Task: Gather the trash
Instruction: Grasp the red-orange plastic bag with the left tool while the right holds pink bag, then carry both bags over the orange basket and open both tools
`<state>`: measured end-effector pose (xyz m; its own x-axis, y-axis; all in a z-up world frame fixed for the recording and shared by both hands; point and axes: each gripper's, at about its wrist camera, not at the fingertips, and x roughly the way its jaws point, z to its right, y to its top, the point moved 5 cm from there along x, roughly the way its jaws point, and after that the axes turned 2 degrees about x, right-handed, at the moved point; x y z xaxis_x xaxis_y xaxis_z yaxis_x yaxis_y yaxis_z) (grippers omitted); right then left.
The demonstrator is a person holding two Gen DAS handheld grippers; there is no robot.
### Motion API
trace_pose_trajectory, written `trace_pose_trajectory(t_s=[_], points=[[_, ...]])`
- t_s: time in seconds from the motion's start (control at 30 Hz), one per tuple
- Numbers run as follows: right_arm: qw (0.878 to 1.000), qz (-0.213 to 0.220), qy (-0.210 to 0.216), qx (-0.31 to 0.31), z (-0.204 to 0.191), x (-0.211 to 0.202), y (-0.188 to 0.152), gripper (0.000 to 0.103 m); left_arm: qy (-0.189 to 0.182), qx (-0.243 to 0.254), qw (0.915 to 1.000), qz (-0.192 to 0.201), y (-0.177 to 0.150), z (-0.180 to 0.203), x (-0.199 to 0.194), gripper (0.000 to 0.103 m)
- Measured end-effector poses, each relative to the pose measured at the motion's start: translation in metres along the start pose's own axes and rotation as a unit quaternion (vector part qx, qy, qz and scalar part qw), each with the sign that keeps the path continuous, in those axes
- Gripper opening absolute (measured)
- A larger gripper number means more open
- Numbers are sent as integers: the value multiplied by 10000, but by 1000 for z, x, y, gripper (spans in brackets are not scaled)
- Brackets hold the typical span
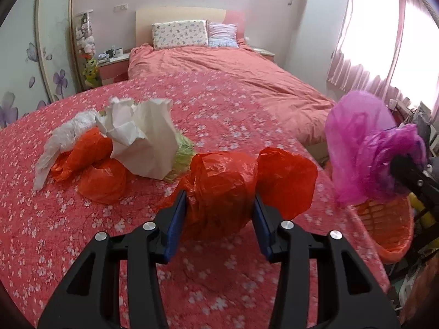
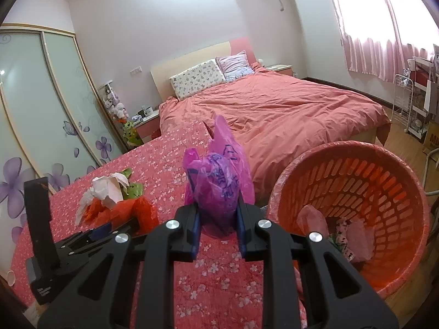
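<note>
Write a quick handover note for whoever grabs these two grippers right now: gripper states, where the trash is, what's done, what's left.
Left gripper: closed on a crumpled red plastic bag, just above the flowered red bedspread.
Right gripper: shut on a crumpled magenta plastic bag, beside the orange slatted plastic basket.
Done: some wrappers already lie in the basket.
Left: drop both bags in, then collect the pile of white paper, red, white and green bags on the bedspread.
</note>
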<state>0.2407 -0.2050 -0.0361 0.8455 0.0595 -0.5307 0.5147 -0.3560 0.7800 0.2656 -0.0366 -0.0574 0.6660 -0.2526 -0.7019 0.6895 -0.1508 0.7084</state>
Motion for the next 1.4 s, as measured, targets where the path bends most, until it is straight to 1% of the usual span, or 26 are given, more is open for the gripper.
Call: trace_pose_trajectory(t_s=[0.27,0.67,1.03,1.4], points=[[9999,142,-63,55,12,-23,4,22,-228,136,9993,253,9,24,-27,46],[9980,410,-378,294,57,-62,5,22,-588,361,9960,573,26,67,-51,46],[9945,540,-729,515,104,-78,3,22,-917,595,9919,642,29,110,-50,46],[9906,622,-955,759,145,-82,3,22,-1268,812,9872,534,24,161,-34,46]])
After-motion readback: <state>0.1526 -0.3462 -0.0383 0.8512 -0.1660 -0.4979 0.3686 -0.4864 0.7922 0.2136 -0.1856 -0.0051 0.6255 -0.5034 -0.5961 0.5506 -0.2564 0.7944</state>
